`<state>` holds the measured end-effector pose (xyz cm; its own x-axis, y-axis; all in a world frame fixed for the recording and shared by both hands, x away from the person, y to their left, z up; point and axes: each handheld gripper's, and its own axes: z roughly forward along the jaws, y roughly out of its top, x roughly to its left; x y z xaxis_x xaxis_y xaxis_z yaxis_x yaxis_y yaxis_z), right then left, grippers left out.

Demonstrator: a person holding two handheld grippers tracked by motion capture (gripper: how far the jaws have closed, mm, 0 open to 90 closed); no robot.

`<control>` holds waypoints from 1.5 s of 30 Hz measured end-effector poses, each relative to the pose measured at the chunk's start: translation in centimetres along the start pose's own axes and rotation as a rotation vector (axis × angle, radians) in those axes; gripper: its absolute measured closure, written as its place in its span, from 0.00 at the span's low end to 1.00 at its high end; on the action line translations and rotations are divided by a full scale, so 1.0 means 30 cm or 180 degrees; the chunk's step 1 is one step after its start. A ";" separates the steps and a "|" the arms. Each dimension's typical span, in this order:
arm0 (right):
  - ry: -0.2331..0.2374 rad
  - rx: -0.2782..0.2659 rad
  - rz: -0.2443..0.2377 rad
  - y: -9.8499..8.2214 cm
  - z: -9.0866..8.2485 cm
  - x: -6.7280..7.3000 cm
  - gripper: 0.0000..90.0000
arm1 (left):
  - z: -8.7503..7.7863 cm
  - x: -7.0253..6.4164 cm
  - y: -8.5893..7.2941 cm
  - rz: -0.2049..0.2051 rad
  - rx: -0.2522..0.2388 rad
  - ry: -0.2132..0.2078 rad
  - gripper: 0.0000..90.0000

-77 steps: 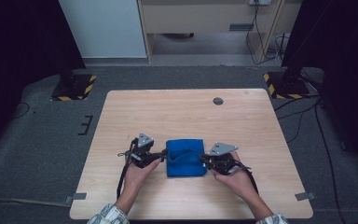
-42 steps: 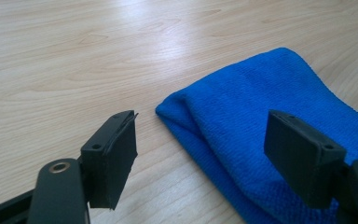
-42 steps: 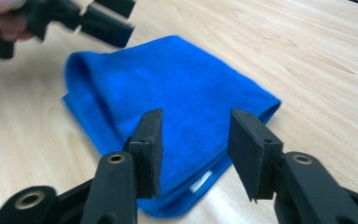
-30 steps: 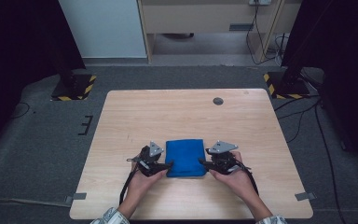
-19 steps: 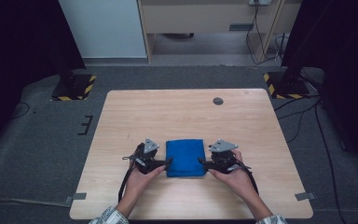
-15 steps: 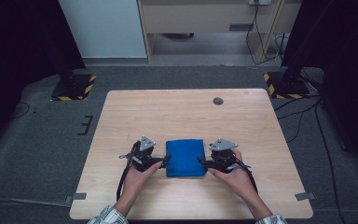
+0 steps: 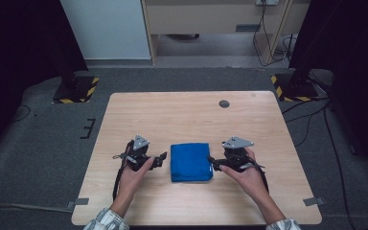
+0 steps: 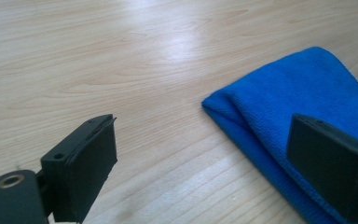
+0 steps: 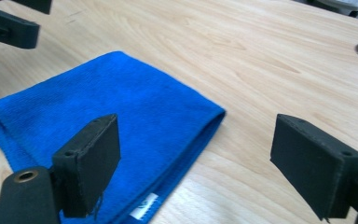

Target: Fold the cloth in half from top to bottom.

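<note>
A folded blue cloth (image 7: 190, 162) lies flat near the front middle of the table (image 7: 182, 110), a neat, thick rectangle of several layers, its doubled edges showing in the left gripper view (image 8: 279, 116) and a small white label peeking from a corner in the right gripper view (image 9: 135, 102). The folding looks done: the layers sit square, and nothing pinches them. What is left, by the look of it, is only to draw the hands away, or one more fold if a smaller packet is wanted.

The left gripper (image 7: 159, 158) sits just beside the cloth's left edge, apart from it, jaws wide with bare wood between them. The right gripper (image 7: 214, 164) sits at the cloth's right edge, its jaws having just been opening and now standing wide; one pad hangs over the cloth's corner, the other over bare table, neither pressing on it.

Farther off, a dark round disc (image 7: 224, 103) is set in the table near its far right side, well apart from the work. Past the table stand two black-and-yellow striped bases (image 7: 76, 90) on the grey floor (image 7: 43, 143) and a cabinet (image 7: 211, 19). Nothing on the table stands in the way of either hand.
</note>
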<state>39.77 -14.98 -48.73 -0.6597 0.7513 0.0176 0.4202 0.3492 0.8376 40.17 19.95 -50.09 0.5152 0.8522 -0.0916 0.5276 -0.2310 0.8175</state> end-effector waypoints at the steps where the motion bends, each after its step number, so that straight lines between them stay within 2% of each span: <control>1: -0.0004 -0.0005 0.0004 -0.002 -0.003 -0.009 0.16 | -0.003 0.007 0.000 0.0002 0.0014 0.0020 0.09; 4: -0.0048 0.0013 0.0049 -0.009 -0.009 -0.031 0.14 | -0.004 0.025 -0.004 -0.0049 0.0016 0.0044 0.09; 15: -0.0154 0.0056 0.0143 -0.031 -0.020 -0.096 0.15 | -0.014 0.064 -0.008 -0.0005 0.0082 0.0119 0.09; 18: -0.0161 0.0100 0.0158 -0.038 -0.024 -0.108 0.17 | -0.014 0.071 -0.009 -0.0037 0.0101 0.0121 0.09; 23: -0.0261 0.0062 0.0151 -0.046 -0.031 -0.135 0.18 | -0.019 0.084 -0.012 -0.0056 0.0111 0.0146 0.09; 32: -0.0397 0.0116 0.0242 -0.065 -0.044 -0.182 0.19 | -0.019 0.110 -0.021 -0.0090 0.0195 0.0193 0.09; 45: -0.0521 0.0173 0.0380 -0.096 -0.071 -0.257 0.13 | -0.024 0.157 -0.034 -0.0065 0.0295 0.0288 0.09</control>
<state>42.33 -22.98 -50.11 -0.4952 0.8685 0.0223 0.5252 0.2788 0.8040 41.56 24.53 -50.94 0.4429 0.8950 -0.0526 0.5997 -0.2521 0.7595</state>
